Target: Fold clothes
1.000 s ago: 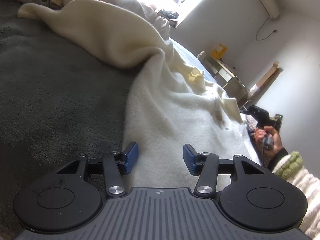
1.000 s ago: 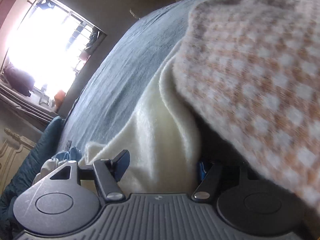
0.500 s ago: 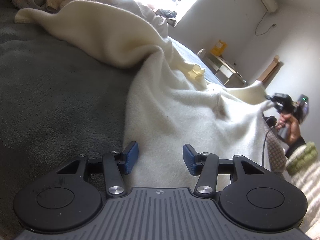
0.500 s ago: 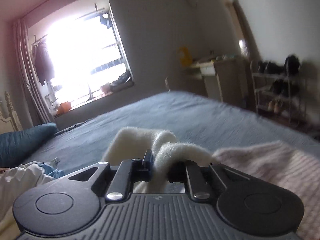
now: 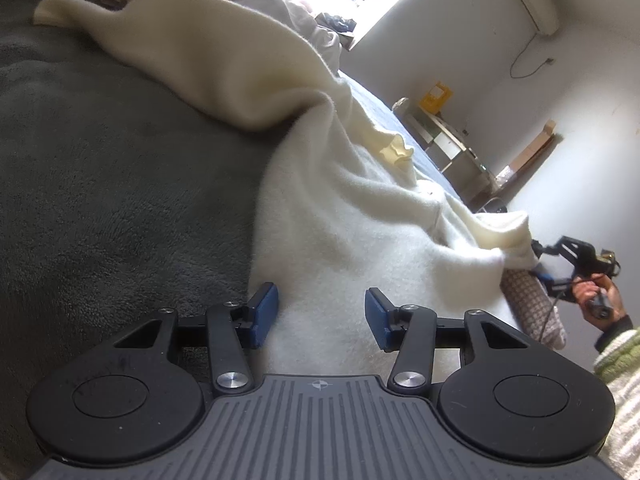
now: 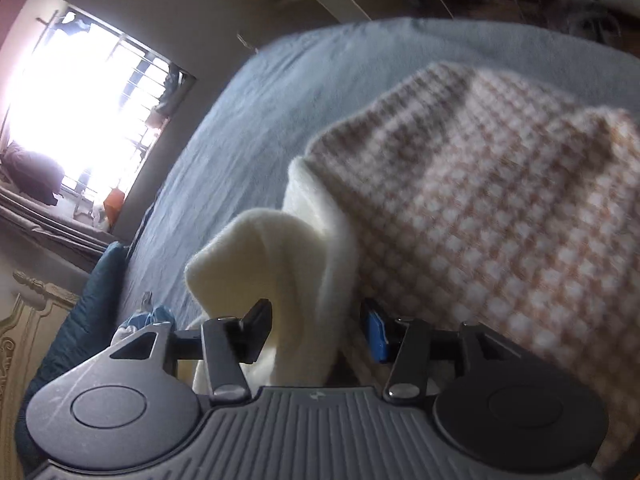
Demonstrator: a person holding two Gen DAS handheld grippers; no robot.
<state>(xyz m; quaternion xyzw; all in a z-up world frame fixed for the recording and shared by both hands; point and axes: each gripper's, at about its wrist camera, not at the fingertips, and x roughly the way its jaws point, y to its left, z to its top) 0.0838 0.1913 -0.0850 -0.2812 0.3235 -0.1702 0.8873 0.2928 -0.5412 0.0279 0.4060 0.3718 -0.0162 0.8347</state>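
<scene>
Left gripper (image 5: pixel 320 316): my jaws stand apart, blue pads on either side of the near hem of the cream fleece garment (image 5: pixel 352 232), clamped on nothing.
Garment position, left wrist view: it lies spread on the grey plush blanket (image 5: pixel 100 184), running from my pads toward the window; one sleeve trails up and left.
Garment edges, left wrist view: the left side edge runs straight up from my left pad; the far right corner is lifted off the bed beside my right hand (image 5: pixel 600 304).
Open room, left wrist view: bare blanket lies to the left of the garment.
Right gripper (image 6: pixel 316 332): my jaws are spread, with a fold of the cream fleece hanging between them; I cannot tell whether it touches either pad.
Edges, right wrist view: a brown-and-white checked knit (image 6: pixel 500 208) overlaps the fleece on the right and covers my right pad from above.
Open room, right wrist view: blue bedsheet (image 6: pixel 280 112) extends clear toward the window.
Writing: none readable in either view.
</scene>
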